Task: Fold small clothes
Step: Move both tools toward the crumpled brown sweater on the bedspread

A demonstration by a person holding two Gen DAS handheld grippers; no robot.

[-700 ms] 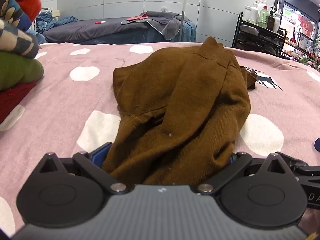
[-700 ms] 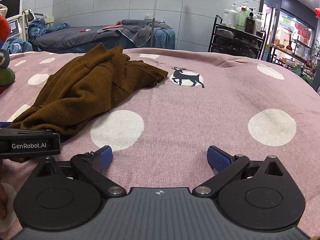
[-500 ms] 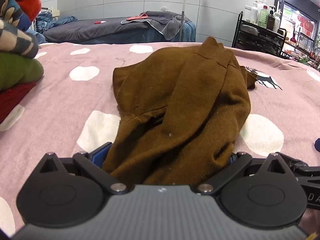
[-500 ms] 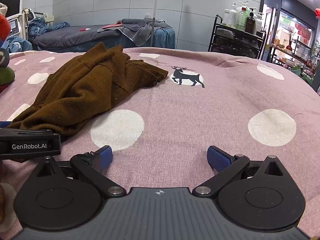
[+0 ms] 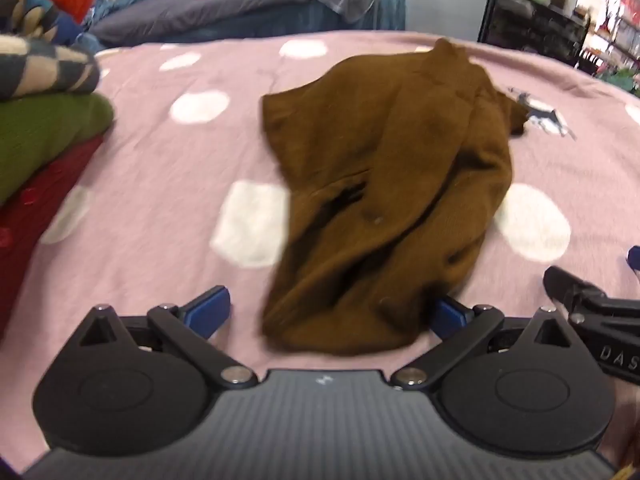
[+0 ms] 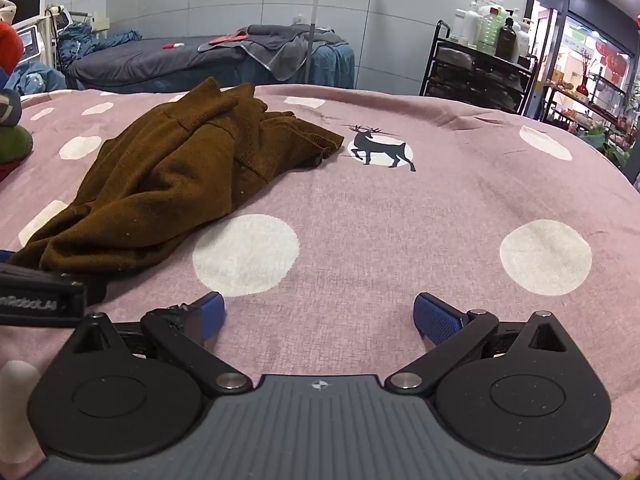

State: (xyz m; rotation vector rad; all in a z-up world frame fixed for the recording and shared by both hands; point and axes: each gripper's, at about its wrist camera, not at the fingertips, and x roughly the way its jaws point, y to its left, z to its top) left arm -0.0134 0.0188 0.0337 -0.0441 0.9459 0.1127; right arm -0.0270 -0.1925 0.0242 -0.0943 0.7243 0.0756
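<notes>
Tools angled down | left tool (image 5: 328, 316) wide, over brown garment (image 5: 384, 200) hem

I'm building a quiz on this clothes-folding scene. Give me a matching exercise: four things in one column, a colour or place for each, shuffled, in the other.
Things:
1. crumpled sweater
2. deer print
3. bottles
4. right gripper

Descriptions:
A. on the black rack
B. brown
C. over bare pink bedspread, jaws wide apart
D. black, on a white spot

Pairs: 1-B, 2-D, 3-A, 4-C
</notes>
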